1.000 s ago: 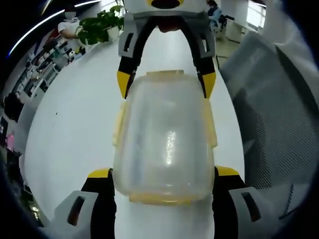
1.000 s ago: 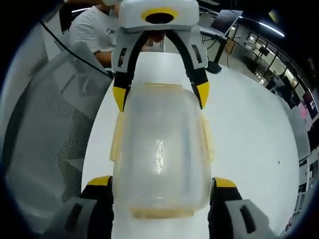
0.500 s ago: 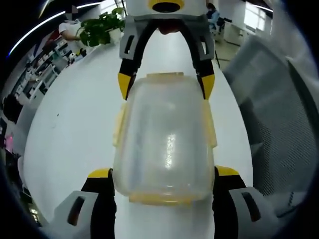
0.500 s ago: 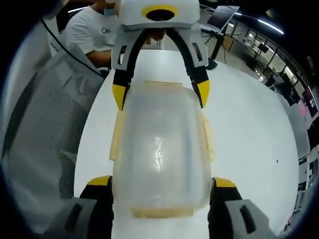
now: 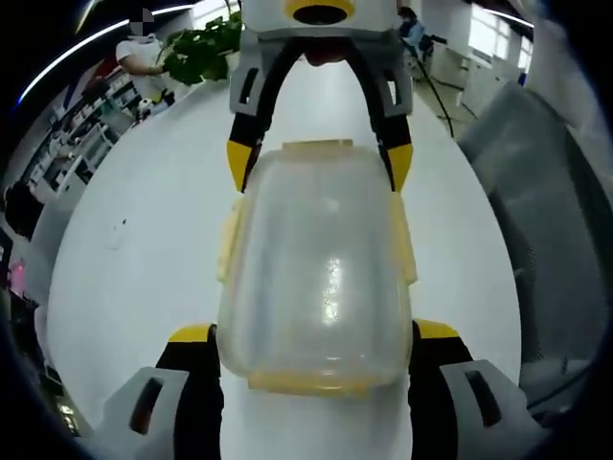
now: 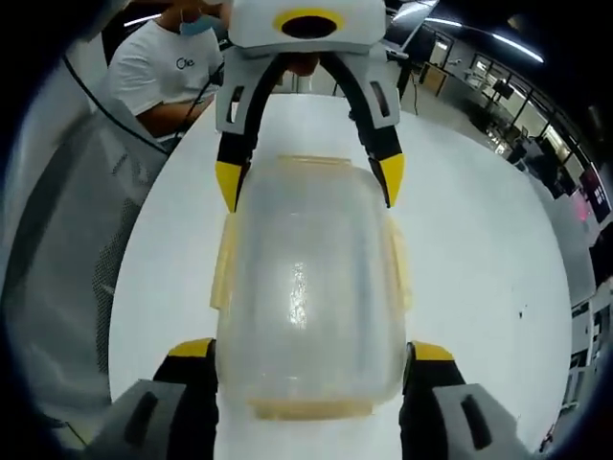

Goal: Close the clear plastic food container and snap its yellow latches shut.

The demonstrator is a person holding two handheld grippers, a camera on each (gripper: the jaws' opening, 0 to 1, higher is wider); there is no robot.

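Container [image 5: 321, 273], rounded frosted plastic with yellow latches [image 5: 229, 240], gripped endwise.

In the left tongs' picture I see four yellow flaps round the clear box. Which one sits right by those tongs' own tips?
The yellow latch along the container's near short end, lying between the left tongs' tips. The opposite end's latch lies by the right tongs; the other two run along the long sides.

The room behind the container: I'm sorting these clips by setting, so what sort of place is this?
Most likely an open-plan office or lab. A long white table runs away from the container, a potted plant stands at its far end, a mesh-backed office chair sits alongside, and a person sits beyond.
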